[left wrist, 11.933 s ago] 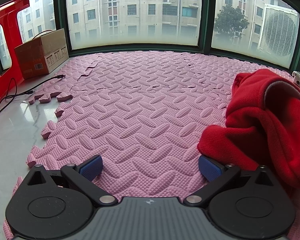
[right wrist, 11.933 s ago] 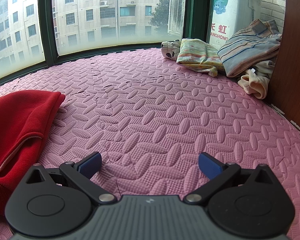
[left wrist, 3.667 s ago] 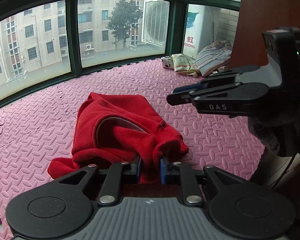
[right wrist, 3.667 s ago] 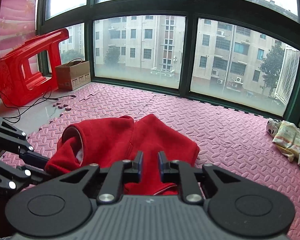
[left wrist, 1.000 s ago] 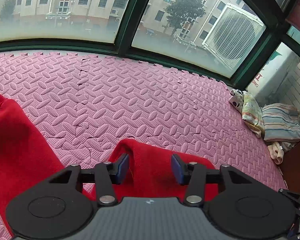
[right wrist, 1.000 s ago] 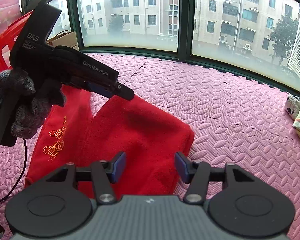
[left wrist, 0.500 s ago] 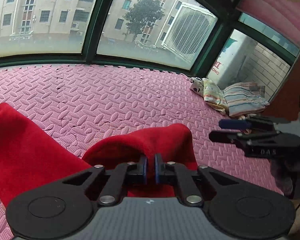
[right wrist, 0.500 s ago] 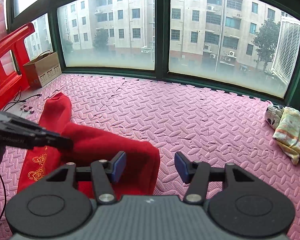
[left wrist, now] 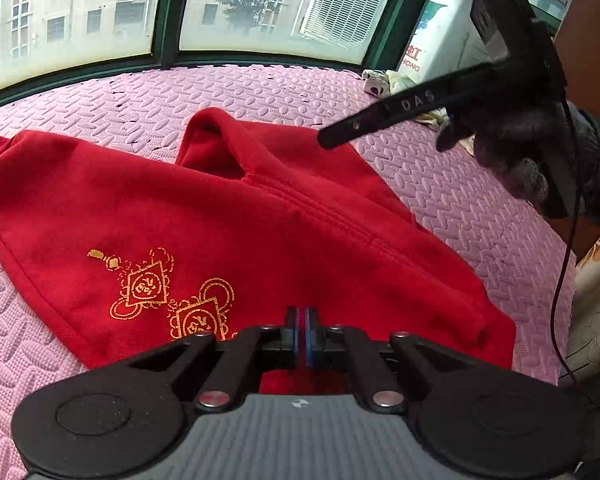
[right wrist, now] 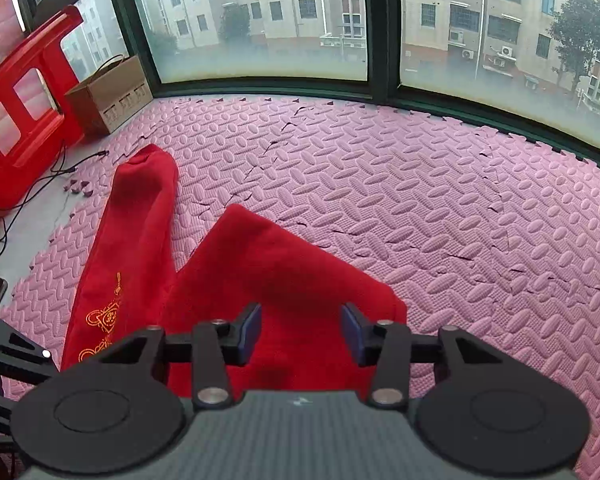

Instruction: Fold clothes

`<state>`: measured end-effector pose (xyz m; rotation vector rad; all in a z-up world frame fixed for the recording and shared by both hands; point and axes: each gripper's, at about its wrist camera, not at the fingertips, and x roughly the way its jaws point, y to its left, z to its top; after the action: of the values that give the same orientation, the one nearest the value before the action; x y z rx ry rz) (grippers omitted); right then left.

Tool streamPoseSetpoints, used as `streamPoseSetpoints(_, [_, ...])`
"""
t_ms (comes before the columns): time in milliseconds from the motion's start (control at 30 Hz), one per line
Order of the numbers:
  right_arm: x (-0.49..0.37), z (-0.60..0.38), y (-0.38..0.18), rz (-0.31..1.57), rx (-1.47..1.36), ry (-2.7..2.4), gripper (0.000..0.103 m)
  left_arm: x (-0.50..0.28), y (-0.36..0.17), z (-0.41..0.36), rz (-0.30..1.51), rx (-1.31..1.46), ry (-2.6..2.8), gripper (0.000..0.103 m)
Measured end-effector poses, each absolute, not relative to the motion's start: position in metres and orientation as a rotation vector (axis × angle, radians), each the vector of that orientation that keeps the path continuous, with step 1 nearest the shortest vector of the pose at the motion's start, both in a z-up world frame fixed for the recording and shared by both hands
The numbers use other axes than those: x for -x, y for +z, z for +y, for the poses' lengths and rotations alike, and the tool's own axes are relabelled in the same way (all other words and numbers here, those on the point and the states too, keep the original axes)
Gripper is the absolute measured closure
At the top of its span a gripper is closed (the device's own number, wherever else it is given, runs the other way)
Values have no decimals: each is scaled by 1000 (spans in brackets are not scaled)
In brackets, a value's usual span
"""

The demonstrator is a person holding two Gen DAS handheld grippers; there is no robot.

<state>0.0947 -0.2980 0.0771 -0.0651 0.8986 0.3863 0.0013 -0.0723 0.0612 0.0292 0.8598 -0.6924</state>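
Note:
A red fleece garment (left wrist: 228, 216) with gold embroidery (left wrist: 168, 300) lies spread on the pink foam mat (left wrist: 460, 208). My left gripper (left wrist: 302, 336) is shut on the garment's near edge. My right gripper (right wrist: 302, 330) is open, its jaws on either side of red cloth at the garment's near right part (right wrist: 284, 280). In the left wrist view the right gripper (left wrist: 340, 136) hovers over the garment's far right side, held by a gloved hand. In the right wrist view one long part of the garment (right wrist: 136, 216) stretches away to the left, with the embroidery (right wrist: 104, 320) near me.
A red plastic stool (right wrist: 16, 108) and a cardboard box (right wrist: 108, 96) stand at the far left by the window. A black cable (right wrist: 40, 176) lies on the bare floor. A pile of other clothes (left wrist: 388, 84) sits at the far right corner.
The garment has been pulled flatter, with the embroidered side showing. My left gripper stays shut on the cloth. My right gripper has moved in over the garment's right part, still open.

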Motion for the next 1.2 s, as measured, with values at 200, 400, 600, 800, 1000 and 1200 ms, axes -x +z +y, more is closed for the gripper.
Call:
streamPoseSetpoints(200, [-96, -302, 71, 878, 81, 342, 62, -10, 76, -63, 821, 48, -630, 80])
streamPoseSetpoints(400, [-130, -333, 54, 955, -47, 307, 56, -47, 85, -78, 792, 128, -562, 55])
streamPoseSetpoints(600, [-141, -352, 25, 1011, -218, 346, 58, -58, 87, -80, 792, 150, -540, 37])
streamPoseSetpoints(800, [-113, -349, 49, 921, -238, 397, 88, -58, 91, -62, 774, 169, -439, 13])
streamPoseSetpoints(1000, [-60, -326, 95, 762, -165, 499, 94, -53, 112, -43, 708, 194, -366, 6])
streamPoseSetpoints(1200, [11, -256, 102, 689, 90, 681, 96, -40, 131, -43, 631, 164, -338, 6])
